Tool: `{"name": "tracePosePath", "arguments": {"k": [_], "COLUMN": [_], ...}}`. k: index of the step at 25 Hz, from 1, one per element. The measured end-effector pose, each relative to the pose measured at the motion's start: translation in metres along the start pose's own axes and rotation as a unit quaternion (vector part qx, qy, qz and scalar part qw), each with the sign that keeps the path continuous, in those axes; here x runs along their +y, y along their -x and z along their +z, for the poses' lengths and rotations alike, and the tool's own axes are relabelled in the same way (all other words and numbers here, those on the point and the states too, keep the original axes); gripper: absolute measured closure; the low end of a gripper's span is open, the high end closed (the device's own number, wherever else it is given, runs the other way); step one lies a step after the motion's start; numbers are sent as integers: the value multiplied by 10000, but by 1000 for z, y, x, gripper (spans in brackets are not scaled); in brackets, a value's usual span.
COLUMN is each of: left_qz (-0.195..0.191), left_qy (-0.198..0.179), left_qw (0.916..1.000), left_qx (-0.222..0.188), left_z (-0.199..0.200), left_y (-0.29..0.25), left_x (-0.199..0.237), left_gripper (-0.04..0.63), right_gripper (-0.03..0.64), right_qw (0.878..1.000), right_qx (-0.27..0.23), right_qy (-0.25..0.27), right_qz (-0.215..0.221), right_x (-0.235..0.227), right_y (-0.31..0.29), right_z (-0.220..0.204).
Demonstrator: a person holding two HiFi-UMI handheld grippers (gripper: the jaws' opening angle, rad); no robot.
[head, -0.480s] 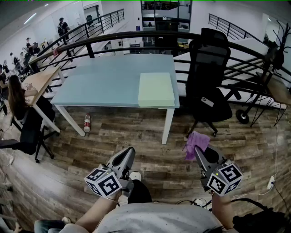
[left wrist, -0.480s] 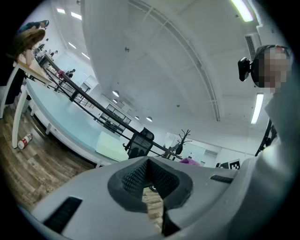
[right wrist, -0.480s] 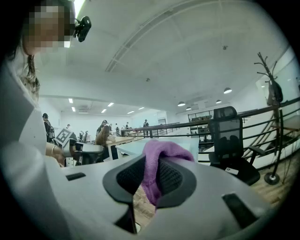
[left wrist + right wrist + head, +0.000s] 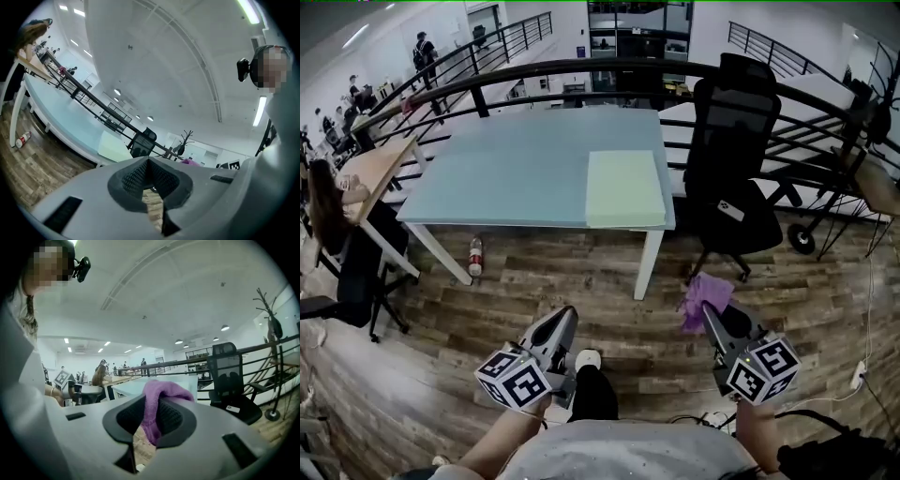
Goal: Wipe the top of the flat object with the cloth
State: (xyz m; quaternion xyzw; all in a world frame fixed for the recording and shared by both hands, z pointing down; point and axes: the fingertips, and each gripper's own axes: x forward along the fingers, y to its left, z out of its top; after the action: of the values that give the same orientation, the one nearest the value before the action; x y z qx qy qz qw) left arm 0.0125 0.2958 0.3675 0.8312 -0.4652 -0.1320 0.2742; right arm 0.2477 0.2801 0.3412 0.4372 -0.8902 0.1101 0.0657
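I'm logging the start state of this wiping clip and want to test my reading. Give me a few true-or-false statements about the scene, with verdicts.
1. The right gripper is shut on the purple cloth. True.
2. The left gripper holds a sponge. False: its jaws are together with nothing between them.
3. The flat green pad lies at the right end of the table. True.
4. The purple cloth rests on the flat green pad. False: it hangs from the right gripper over the floor, short of the table.
5. A bottle stands on the table. False: it is on the floor beside a table leg.
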Motion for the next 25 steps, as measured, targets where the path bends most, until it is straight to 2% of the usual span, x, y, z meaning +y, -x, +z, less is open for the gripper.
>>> {"name": "tracePosePath", "arguments": {"k": [3,6,9,13,16,19,22,25], "left_qz": [-104,-450,-822,-1034,-1205,-1229,-1134,-981], "left_qy": [-23,-109,-147,-670,-707,-897,-1127,-1018], "left_qw": [9998,9984,9961,9924,9901,9883,9868,9893], "left_qx": [-194,-325,-291,-70,-162,-87,258,351], "left_z": [25,57,89,131,168,192,195,192], "left_y": [-23,-54,-92,-135,-163,-189,-210,-226], "left_x": [17,32,48,79,102,125,150,176], "left_gripper": [597,597,597,597,597,597,597,597], "right_gripper": [554,552,554,552,554,554,554,554], "right_qw": [9998,9996,9993,9986,9978,9970,9968,9975], "right_qx": [-138,-254,-325,-388,-510,-611,-610,-502], "right_qy": [-160,-133,-40,36,13,54,96,3], "right_qz": [10,-47,-170,-352,-431,-470,-504,-491], "right_x": [-6,-16,-31,-45,-51,-58,-62,-65], "right_y": [-26,-60,-105,-166,-206,-241,-269,-291], "right_z": [14,36,60,92,115,130,131,122]}}
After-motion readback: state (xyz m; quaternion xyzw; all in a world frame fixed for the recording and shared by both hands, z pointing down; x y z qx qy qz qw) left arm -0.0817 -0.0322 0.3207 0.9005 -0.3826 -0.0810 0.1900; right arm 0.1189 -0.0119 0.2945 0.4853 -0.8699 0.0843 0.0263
